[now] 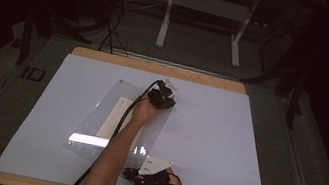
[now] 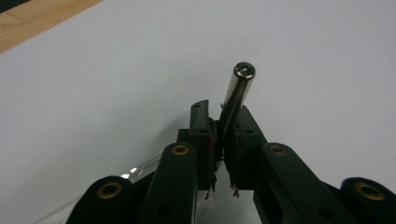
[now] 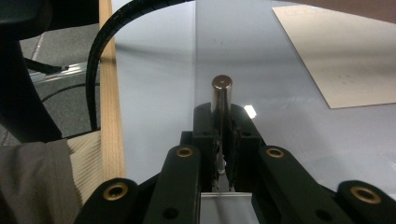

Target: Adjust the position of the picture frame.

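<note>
A clear plastic sheet (image 1: 96, 126) lies slantwise on the white table cover (image 1: 215, 141), with a tan paper (image 1: 115, 115) under it. At the sheet's far right corner my left gripper (image 1: 164, 95) is shut on a shiny metal pin (image 2: 240, 86), which sticks out past the jaws (image 2: 223, 112) over the white cover. At the sheet's near right corner my right gripper (image 1: 129, 172) points left. It is shut on a short brownish metal pin (image 3: 221, 91) that stands between its jaws (image 3: 222, 112) above the sheet (image 3: 261, 93).
The table's wooden edge (image 1: 156, 66) shows at the back and front. My left forearm (image 1: 114, 155) crosses the sheet, with a black cable (image 1: 87, 176) beside it. A white frame (image 1: 207, 8) stands on the dark floor beyond the table.
</note>
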